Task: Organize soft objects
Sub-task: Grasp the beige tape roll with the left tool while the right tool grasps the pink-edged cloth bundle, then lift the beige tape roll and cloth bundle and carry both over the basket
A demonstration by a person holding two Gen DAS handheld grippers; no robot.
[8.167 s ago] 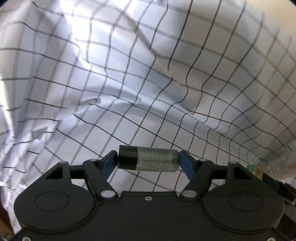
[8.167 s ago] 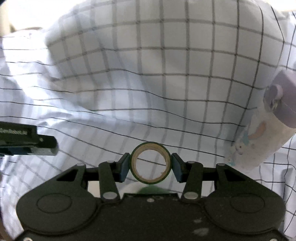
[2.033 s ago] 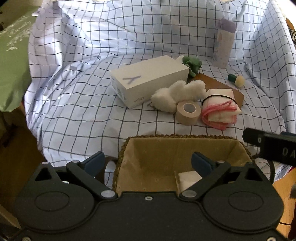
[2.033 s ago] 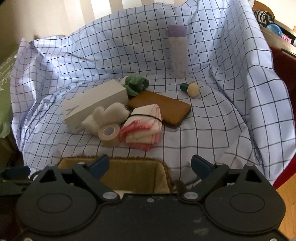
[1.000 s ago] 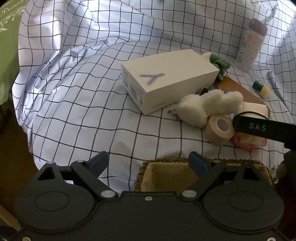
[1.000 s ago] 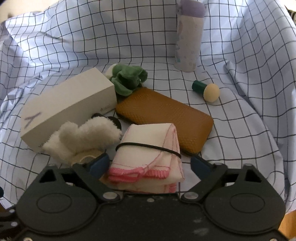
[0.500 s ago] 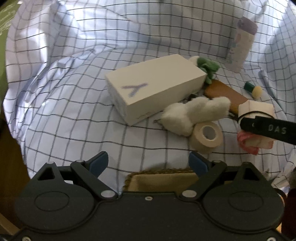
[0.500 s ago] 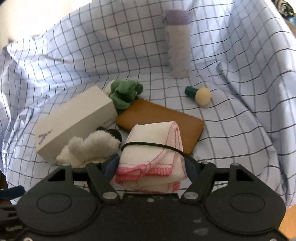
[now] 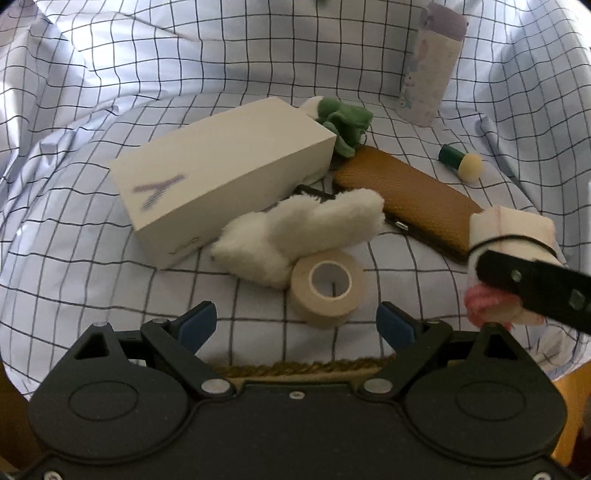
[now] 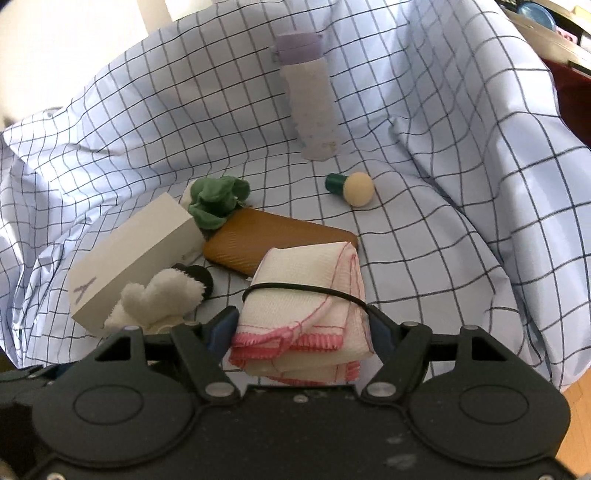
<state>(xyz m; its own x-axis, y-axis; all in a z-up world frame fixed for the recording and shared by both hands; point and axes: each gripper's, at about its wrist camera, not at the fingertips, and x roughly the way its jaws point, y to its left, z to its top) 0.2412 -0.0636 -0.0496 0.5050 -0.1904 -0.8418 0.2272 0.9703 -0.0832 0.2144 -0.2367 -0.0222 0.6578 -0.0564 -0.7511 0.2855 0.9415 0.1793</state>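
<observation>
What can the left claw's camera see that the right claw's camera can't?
Only the left camera shows the tape roll, the basket rim and the open, empty left claw.

Only the right camera shows the shelf in the top corner and the cloth's pink hem up close.

Both show the folded cloth held in the right claw, the box, fluffy toy, green toy, brown pouch, bottle and sponge.
</observation>
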